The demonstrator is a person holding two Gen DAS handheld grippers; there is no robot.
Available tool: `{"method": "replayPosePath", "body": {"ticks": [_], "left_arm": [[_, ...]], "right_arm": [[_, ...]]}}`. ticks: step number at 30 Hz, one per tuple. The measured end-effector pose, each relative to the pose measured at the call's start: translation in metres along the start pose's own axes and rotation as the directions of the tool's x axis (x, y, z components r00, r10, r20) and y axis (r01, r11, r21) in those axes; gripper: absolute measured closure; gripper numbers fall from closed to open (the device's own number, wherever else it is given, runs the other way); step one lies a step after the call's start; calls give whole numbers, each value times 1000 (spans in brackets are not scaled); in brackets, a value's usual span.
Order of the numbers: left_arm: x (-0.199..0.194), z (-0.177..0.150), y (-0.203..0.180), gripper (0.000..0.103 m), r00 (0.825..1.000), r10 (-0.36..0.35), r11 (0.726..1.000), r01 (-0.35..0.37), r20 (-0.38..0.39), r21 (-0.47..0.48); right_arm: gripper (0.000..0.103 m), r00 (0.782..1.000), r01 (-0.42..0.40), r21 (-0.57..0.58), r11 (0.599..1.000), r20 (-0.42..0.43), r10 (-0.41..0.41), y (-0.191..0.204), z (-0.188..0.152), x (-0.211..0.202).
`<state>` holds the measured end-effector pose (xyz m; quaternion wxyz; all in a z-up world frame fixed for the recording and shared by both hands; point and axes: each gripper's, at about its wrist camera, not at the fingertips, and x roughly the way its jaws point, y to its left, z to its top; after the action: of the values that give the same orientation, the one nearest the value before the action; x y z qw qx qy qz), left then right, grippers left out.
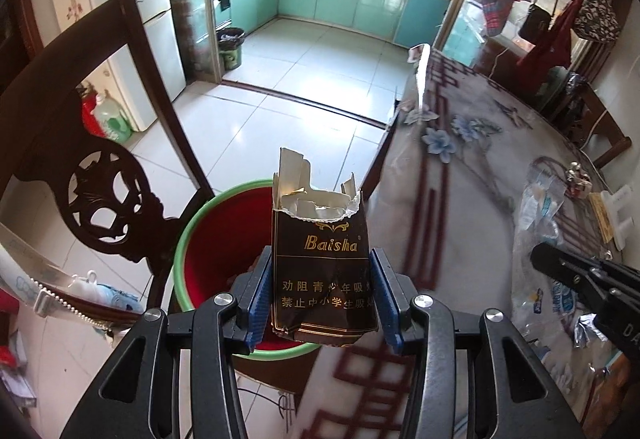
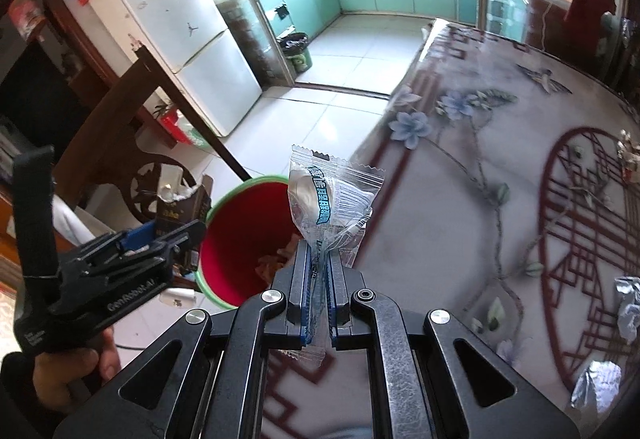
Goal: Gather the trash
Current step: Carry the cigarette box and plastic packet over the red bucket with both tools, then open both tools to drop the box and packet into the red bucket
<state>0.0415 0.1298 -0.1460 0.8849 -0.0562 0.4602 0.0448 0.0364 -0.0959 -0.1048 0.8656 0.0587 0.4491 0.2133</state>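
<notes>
1. The cigarette pack (image 1: pixel 322 263) hides much of the red bucket (image 1: pixel 224 247) behind it.
2. The printed warning on the pack runs behind the blue pad.
3. The surface (image 1: pixel 460 207) pattern is blurred near the bottom.
4. The bucket's contents (image 2: pixel 276 261) are too indistinct to identify.

We read "Baisha" in gold on the torn dark brown paper cigarette pack (image 1: pixel 322 271), with the Chinese lines "劝阻青少年吸" and "禁止中小学生吸" below. On the black body of the left gripper (image 2: pixel 168 239) we read "GenRobot.AI".
</notes>
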Motion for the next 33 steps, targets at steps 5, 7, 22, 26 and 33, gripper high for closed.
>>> {"method": "replayPosePath", "body": {"ticks": [5, 7, 22, 26, 33], "left_arm": [[13, 0, 20, 59, 999, 27, 999, -27, -22, -27], [17, -1, 28, 59, 999, 38, 999, -39, -31, -37], [55, 4, 67, 59, 992, 75, 994, -83, -103, -77], [67, 4, 67, 59, 989, 74, 994, -84, -125, -76], [81, 11, 63, 59, 988, 75, 994, -85, -137, -66]], "right_arm": [[96, 999, -48, -13, 999, -3, 48, 15, 6, 20], [96, 998, -65, -25, 998, -13, 65, 21, 8, 29], [97, 989, -120, -123, 985, -98, 109, 53, 19, 81], [97, 987, -125, -132, 983, -114, 111, 54, 20, 90], [97, 985, -133, -146, 980, -131, 114, 55, 23, 100]]}}
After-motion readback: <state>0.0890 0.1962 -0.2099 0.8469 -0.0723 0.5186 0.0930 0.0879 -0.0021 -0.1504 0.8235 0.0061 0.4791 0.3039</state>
